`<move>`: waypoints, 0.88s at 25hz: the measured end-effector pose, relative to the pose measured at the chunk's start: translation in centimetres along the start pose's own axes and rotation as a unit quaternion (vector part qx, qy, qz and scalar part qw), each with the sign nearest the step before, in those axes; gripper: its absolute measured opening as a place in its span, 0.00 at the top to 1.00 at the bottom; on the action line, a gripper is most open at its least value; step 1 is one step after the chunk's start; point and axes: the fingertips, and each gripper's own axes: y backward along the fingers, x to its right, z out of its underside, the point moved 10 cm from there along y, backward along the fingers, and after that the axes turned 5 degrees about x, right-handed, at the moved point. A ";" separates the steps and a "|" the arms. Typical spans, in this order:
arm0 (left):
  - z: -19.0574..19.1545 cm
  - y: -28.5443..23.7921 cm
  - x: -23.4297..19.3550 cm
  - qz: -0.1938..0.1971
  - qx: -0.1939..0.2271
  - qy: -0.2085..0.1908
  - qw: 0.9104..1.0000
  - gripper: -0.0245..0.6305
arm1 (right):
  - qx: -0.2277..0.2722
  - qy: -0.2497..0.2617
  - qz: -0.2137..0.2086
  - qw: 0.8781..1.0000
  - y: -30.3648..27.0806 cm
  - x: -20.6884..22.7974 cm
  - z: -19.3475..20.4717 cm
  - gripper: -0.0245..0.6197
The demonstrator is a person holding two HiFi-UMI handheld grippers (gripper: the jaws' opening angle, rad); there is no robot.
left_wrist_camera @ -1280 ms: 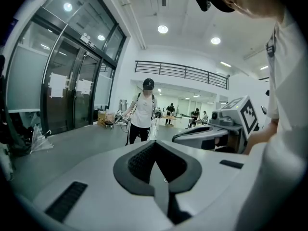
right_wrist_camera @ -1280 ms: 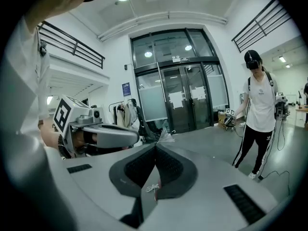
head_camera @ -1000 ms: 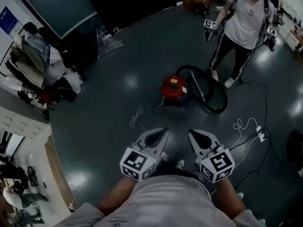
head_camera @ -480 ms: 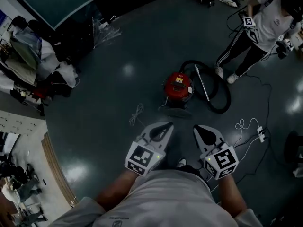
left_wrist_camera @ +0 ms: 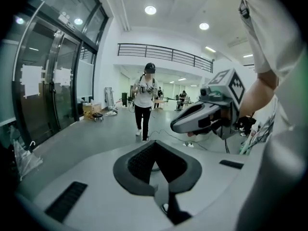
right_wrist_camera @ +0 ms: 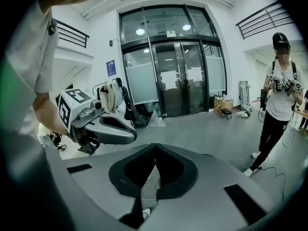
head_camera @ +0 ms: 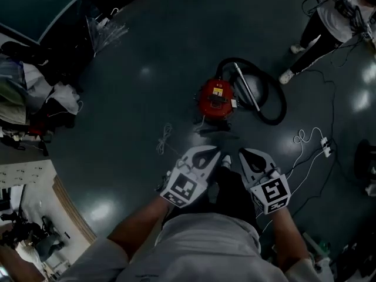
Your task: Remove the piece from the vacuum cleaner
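Holding: a person carries a tool in each hand above the dark floor (head_camera: 135,98), both tools side by side and pointing forward.
Left tool (head_camera: 207,153): jaws pressed together, nothing between them; its own view shows the tips meeting.
Right tool (head_camera: 249,155): jaws likewise pressed together and empty.
Vacuum (head_camera: 216,97): red, on the floor ahead of both tools and well apart from them.
Hose (head_camera: 276,107): black, looped on the floor to the vacuum's right.
Tube (head_camera: 247,94): pale and straight, lying across the hose loop just beside the vacuum.
Cord (head_camera: 167,140): white, coiled loosely on the floor left of the vacuum.
Power strip (head_camera: 325,148): white, on the floor to the right, with a thin cable curling off it.
Second person (head_camera: 329,16): stands beyond the vacuum at the upper right, in a white top and dark trousers.
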 end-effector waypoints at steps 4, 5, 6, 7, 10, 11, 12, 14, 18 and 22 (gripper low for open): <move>5.0 -4.3 -2.6 0.025 -0.040 0.008 0.999 0.95 | -0.050 0.015 -0.002 0.999 -4.7 3.4 3.9 0.94; 6.3 -5.4 -3.1 0.030 -0.049 0.008 0.998 0.95 | -0.063 0.020 -0.005 0.998 -6.0 4.3 5.4 0.94; 7.5 -6.7 -3.7 0.034 -0.057 0.005 0.998 0.95 | -0.078 0.026 -0.010 0.997 -7.3 5.3 6.9 0.94; 8.7 -7.9 -4.3 0.037 -0.067 -0.001 0.997 0.95 | -0.093 0.033 -0.015 0.995 -8.6 6.2 8.6 0.94; 13.7 -11.9 -6.0 0.041 -0.107 -0.020 0.993 0.95 | -0.138 0.071 -0.034 0.987 -12.7 8.9 13.8 0.93; 15.6 -13.2 -6.5 0.045 -0.122 -0.025 0.991 0.95 | -0.153 0.084 -0.041 0.984 -14.0 9.7 15.6 0.93; 17.3 -14.4 -7.0 0.049 -0.136 -0.028 0.989 0.95 | -0.166 0.096 -0.049 0.980 -15.4 10.5 17.5 0.93; 20.4 -16.6 -7.9 0.058 -0.157 -0.027 0.985 0.95 | -0.193 0.120 -0.067 0.971 -18.1 11.8 21.4 0.93; 24.4 -19.7 -9.3 0.063 -0.168 -0.013 0.984 0.95 | -0.248 0.170 -0.105 0.948 -23.2 14.0 29.5 0.85; 27.1 -20.9 -9.6 0.060 -0.170 0.009 0.984 0.95 | -0.291 0.209 -0.132 0.924 -26.4 14.5 36.1 0.80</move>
